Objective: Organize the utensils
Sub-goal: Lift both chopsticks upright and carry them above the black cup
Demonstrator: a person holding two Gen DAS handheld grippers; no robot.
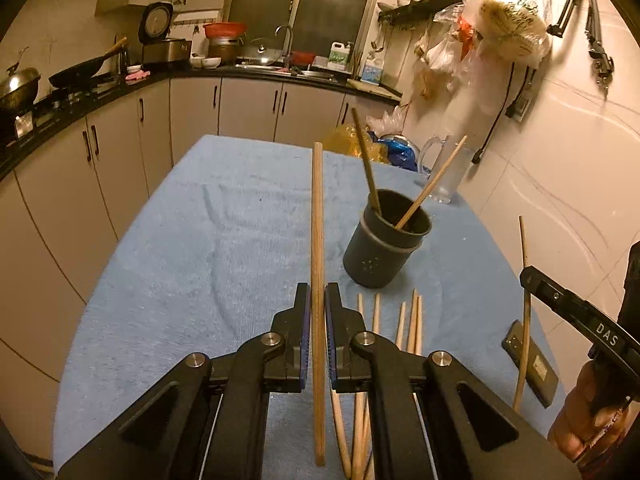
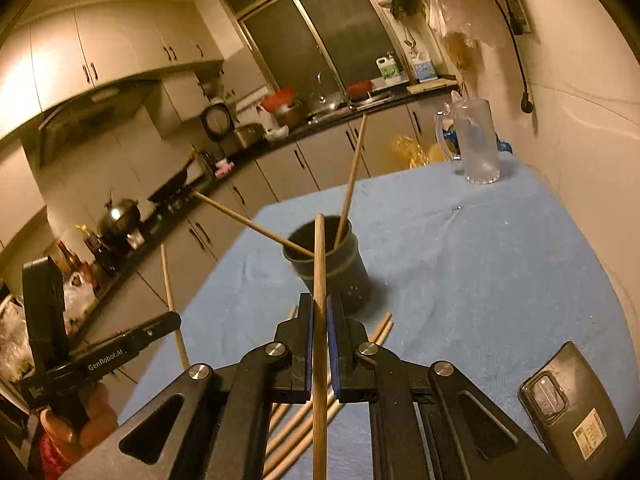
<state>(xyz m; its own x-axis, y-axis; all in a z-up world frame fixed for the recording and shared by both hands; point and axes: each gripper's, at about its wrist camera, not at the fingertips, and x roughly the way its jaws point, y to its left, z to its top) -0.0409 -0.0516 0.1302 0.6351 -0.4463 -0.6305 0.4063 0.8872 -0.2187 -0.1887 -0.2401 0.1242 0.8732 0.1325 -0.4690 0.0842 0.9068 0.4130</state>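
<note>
My left gripper [image 1: 318,298] is shut on a long wooden chopstick [image 1: 317,220], held above the blue cloth. To its right stands a dark cup [image 1: 386,248] with two chopsticks leaning in it. Several loose chopsticks [image 1: 414,320] lie on the cloth just in front of the cup. My right gripper [image 2: 319,310] is shut on another chopstick [image 2: 319,256], whose tip points at the dark cup [image 2: 340,276]. Each gripper shows in the other's view: the right gripper [image 1: 530,278] with its chopstick [image 1: 525,320], and the left gripper [image 2: 174,320] with its chopstick [image 2: 170,280].
A blue cloth [image 1: 200,240] covers the table. A dark phone [image 2: 568,412] lies near the table's right front corner. A clear glass pitcher [image 2: 478,144] stands at the far right by the wall. Kitchen cabinets and a worktop run along the left and the back.
</note>
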